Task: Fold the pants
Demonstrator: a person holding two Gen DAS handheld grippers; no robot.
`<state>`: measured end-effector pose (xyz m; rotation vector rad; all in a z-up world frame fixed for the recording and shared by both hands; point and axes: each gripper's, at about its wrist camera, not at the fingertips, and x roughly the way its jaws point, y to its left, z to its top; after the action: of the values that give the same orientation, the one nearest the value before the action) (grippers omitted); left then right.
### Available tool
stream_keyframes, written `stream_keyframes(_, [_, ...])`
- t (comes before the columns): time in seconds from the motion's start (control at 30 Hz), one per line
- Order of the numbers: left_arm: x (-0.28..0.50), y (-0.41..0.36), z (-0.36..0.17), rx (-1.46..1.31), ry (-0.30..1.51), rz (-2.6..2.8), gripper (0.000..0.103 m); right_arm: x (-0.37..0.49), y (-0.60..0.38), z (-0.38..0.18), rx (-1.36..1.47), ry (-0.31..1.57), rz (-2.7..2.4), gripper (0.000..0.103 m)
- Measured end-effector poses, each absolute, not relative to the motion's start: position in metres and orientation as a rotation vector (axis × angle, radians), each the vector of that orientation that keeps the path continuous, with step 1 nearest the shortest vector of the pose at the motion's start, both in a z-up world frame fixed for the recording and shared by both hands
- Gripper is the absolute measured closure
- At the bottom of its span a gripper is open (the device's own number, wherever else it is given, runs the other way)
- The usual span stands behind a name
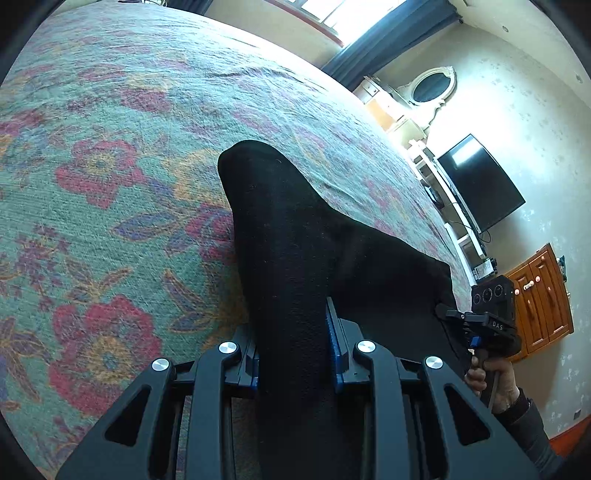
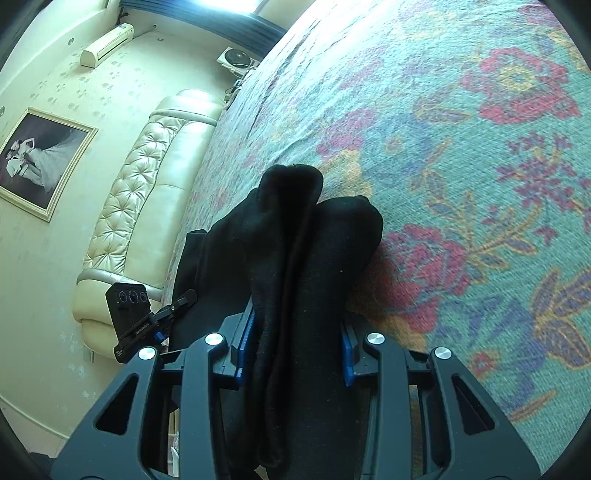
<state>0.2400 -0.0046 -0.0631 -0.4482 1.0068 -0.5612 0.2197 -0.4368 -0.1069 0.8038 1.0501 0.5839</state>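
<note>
Jaws of the left gripper (image 1: 295,343) are nearly closed, clamped on a bunched fold of the black pants (image 1: 295,229). Jaws of the right gripper (image 2: 295,339) are likewise narrowed onto two thick folds of the pants (image 2: 306,240). The cloth runs from each grip toward 12 o'clock and lies on the flowered bed (image 1: 110,147). In the left view, the right gripper shows at 3 o'clock, held by a hand (image 1: 495,384).

Daylight from a blown-out window (image 1: 343,14) fills the room. Fisheye curving bends both views, dark-cornered. Black pants (image 1: 295,258) lose detail.
</note>
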Motion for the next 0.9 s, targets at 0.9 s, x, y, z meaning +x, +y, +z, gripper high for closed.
stream_keyframes(0.9, [0.262,0.034,-0.065,-0.493,0.995,-0.508,0.068,0.267,-0.395,-0.114,0.814,1.082,0.637,0.066])
